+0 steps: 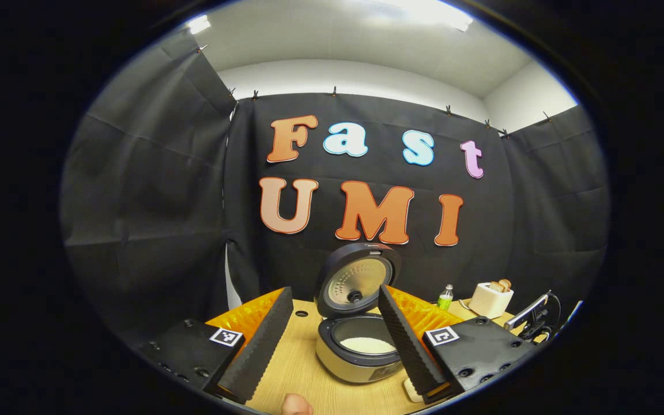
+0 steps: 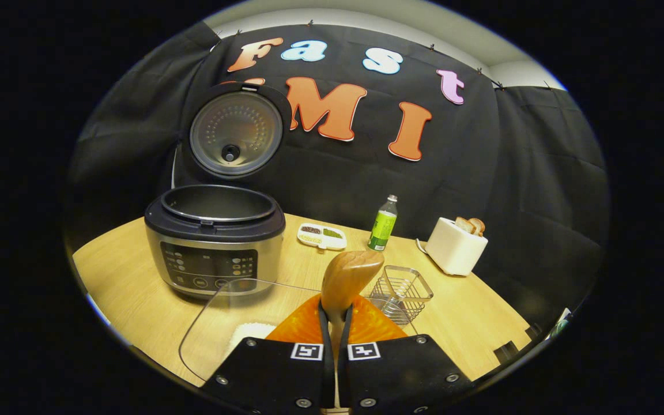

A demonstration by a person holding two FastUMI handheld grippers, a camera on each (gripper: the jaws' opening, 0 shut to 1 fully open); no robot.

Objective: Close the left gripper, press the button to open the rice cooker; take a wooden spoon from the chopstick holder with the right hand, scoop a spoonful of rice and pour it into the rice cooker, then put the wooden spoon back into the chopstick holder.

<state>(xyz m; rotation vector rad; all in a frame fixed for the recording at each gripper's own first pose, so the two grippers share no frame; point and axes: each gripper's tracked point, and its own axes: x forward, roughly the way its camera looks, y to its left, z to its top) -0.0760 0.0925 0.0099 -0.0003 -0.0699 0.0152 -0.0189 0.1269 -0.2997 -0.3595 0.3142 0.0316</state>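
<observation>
- Left hand-held gripper [image 1: 332,340] was wide open and held nothing.
- Right hand-held gripper [image 2: 335,323] clamped the wooden spoon [image 2: 349,276].
- Rice cooker [image 2: 215,242] stood lid-up on the desk [image 2: 470,311] at 10 o'clock; wire holder [image 2: 401,291] sat at 1 o'clock.

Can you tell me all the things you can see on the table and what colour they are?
rice cooker: one, silver and black, lid up, left on the table
wooden spoon: one, brown, held in the right gripper
wire holder: one, silver, right of the spoon
glass container: one, clear, rice inside, front
snack tray: one, white, at the back
bottle: one, green, beside the tray
toaster: one, white, toast inside, right
table: one, light wood
left gripper: open, before the cooker
right gripper: shut on the spoon
</observation>
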